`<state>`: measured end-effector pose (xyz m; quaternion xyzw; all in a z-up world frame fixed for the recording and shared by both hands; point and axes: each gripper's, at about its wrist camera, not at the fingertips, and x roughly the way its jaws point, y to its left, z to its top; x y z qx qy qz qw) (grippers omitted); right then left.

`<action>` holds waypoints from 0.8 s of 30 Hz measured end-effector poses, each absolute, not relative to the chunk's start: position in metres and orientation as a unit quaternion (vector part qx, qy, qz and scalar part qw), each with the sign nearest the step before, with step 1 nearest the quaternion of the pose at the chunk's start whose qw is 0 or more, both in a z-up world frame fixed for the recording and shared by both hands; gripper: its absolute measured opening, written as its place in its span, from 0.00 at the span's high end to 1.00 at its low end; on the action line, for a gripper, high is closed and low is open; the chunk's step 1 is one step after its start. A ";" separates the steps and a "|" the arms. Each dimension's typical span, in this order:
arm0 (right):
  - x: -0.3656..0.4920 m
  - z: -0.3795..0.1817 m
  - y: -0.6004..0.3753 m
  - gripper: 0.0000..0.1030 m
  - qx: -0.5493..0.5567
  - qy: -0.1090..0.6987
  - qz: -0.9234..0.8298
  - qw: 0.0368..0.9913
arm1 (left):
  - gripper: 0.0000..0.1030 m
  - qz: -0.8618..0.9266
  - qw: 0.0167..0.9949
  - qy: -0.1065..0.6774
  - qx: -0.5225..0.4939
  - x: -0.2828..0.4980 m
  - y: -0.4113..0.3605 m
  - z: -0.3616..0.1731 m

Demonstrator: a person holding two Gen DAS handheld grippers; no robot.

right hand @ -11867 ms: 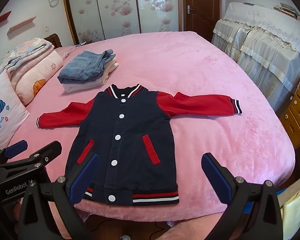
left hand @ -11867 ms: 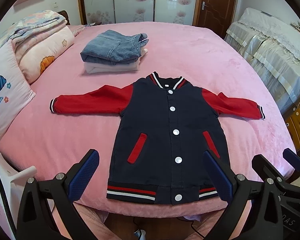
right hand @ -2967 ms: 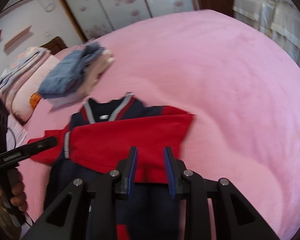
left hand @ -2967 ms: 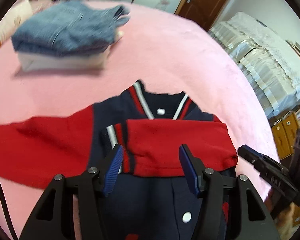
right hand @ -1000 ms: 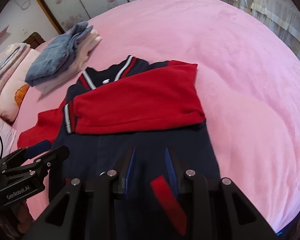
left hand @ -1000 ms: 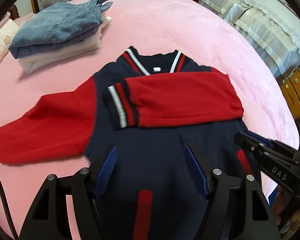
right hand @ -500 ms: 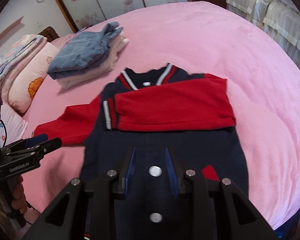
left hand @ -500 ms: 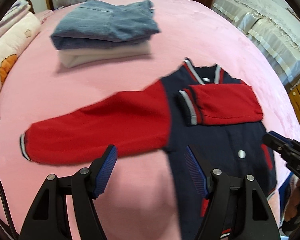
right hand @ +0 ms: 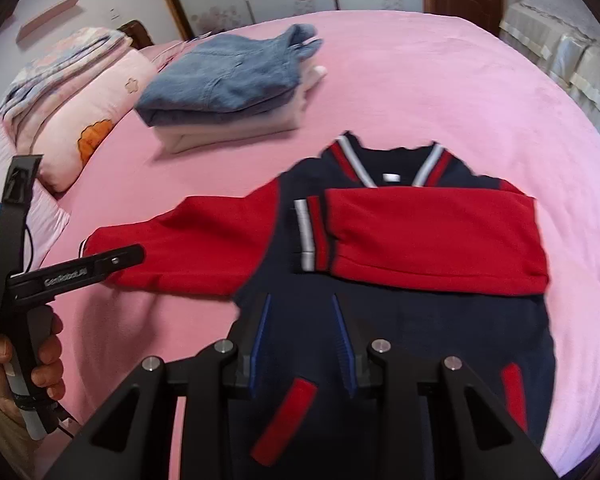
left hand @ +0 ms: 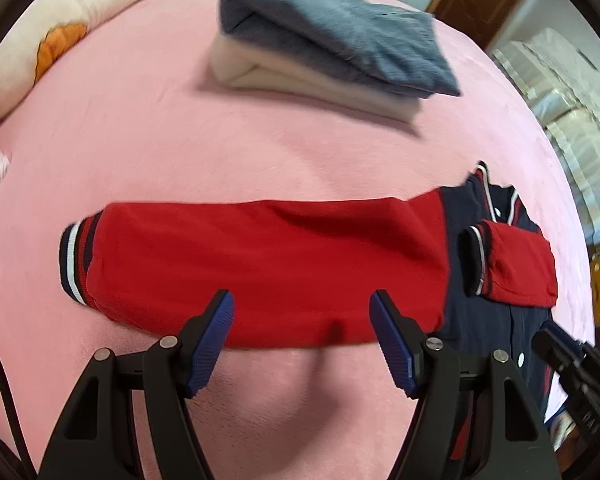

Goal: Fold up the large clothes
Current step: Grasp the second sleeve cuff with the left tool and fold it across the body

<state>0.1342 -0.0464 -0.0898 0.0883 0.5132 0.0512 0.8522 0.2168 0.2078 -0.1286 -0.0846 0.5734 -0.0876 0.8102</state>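
Left wrist view: the left gripper stands wide apart, its 2 blue pads empty, poised just at the near edge of the outstretched red sleeve. That sleeve lies flat across the pink bed, its striped cuff off to the left of the fingers and the shoulder seam to their right. In the right wrist view the right gripper hangs over the navy body of the jacket with its pads nearly together; nothing seems caught between them, though blur makes this hard to tell. The other sleeve is already folded across the chest, below the collar.

The jacket looks like soft, fairly thick knit: light, limp, not slippery on the plush cover, and in no way fragile. It should drape rather than hold a shape, so a pinch near the cuff probably gives the cleanest carry across the chest. Beyond the jacket sit 2 folded garments, denim on cream, and pillows at the left.
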 end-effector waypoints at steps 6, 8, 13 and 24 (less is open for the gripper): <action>0.151 -0.095 -0.022 0.70 0.088 0.512 0.069 0.852 | 0.33 -0.045 0.800 0.583 -0.133 0.227 0.240 -0.141; 0.155 -0.097 -0.015 0.70 0.089 0.512 0.077 0.851 | 0.33 -0.027 0.801 0.578 -0.156 0.230 0.257 -0.141; 0.159 -0.106 -0.009 0.70 0.096 0.520 0.087 0.844 | 0.34 0.009 0.785 0.576 -0.227 0.234 0.300 -0.146; 0.158 -0.117 -0.021 0.70 0.124 0.527 0.086 0.837 | 0.35 0.053 0.778 0.546 -0.305 0.220 0.364 -0.124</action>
